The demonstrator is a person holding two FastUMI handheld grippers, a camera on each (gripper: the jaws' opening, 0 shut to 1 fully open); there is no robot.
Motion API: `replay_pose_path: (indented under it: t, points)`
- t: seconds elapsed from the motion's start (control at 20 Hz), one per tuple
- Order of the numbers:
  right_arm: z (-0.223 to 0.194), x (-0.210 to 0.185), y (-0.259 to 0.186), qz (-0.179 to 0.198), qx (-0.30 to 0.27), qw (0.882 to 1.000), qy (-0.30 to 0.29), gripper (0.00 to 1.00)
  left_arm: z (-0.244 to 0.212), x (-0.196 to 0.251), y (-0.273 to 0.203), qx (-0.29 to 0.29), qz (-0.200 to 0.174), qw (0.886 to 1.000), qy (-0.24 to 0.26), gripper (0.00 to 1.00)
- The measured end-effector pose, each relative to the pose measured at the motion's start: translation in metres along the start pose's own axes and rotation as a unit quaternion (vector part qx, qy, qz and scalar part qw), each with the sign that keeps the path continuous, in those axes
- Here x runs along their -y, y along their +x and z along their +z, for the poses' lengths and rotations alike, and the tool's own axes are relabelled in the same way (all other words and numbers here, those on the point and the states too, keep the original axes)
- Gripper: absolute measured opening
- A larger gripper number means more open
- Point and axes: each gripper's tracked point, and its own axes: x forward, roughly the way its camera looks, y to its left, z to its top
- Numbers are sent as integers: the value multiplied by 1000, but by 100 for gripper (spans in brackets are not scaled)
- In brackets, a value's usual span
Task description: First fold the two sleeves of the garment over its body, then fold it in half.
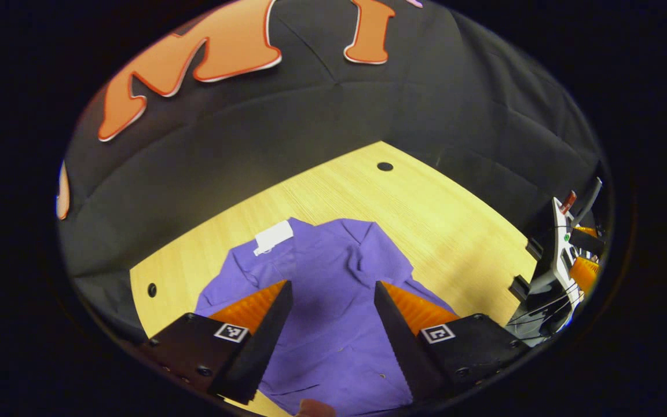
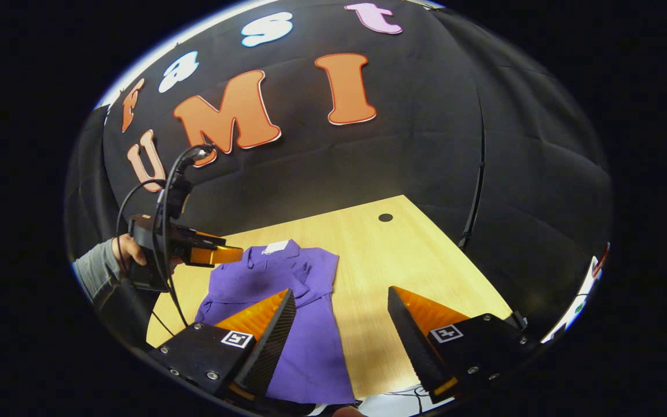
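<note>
Here the purple garment (image 1: 333, 301) lies flat on the light wooden table (image 1: 443, 214), its collar end toward the far wall with a white tag (image 1: 273, 236) at the neck. In the left gripper view the left gripper (image 1: 333, 301) hangs over the middle of the garment with its jaws wide apart and nothing between them but the cloth below; whether the tips touch the fabric cannot be told. One sleeve (image 1: 380, 255) looks already folded in over the body on the right of that view, leaving a bunched ridge near the collar. The other gripper shows at the right edge of this view, off the table's side.

In the right gripper view the right gripper (image 2: 342, 313) stands over the bare table just beside the garment's long edge, jaws wide apart and empty. Farther off, a hand (image 2: 128, 250) in a grey sleeve (image 2: 97, 277) holds the left gripper above the garment's collar end. Two small dark holes (image 1: 385, 167) mark the tabletop.
</note>
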Motion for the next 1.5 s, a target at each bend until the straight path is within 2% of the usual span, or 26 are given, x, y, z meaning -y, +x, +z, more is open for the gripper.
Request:
replay_pose_path:
  t: [0.15, 0.3, 0.5, 0.7, 0.8, 0.85, 0.95, 1.15, 1.2, 1.3, 1.5]
  points:
    - [1, -15, 9, 11, 4, 1000, -20, 95, -14, -27, -28, 45, 51, 997, -19, 98]
    - [3, -30, 17, 20, 20, 999, -44, 95, -28, -42, -65, 100, 91, 989, -52, 97]
    - [2, -47, 21, 38, 51, 996, -63, 95, -50, -68, -115, 177, 152, 968, -94, 97]
    - [14, -62, 13, 53, 112, 988, -92, 95, -73, -80, -167, 241, 200, 942, -123, 99]
    - [2, -61, 14, 53, 106, 987, -112, 95, -85, -84, -192, 266, 224, 929, -125, 97]
    - [-10, -60, 15, 56, 85, 988, -118, 95, -93, -86, -205, 268, 240, 925, -125, 97]
    - [-41, -53, 19, 54, 36, 990, -123, 95, -122, -87, -218, 252, 252, 926, -125, 96]
    - [-118, -36, 21, 52, -86, 989, -107, 95, -202, -84, -198, 151, 244, 946, -152, 96]
    - [-137, -34, 20, 56, -116, 987, -99, 95, -227, -79, -191, 119, 237, 950, -164, 99]
    - [-170, -31, 17, 56, -169, 981, -83, 96, -270, -75, -178, 58, 221, 956, -185, 97]
    - [-226, -7, -2, 39, -250, 964, -79, 96, -332, -60, -166, -37, 187, 959, -209, 97]
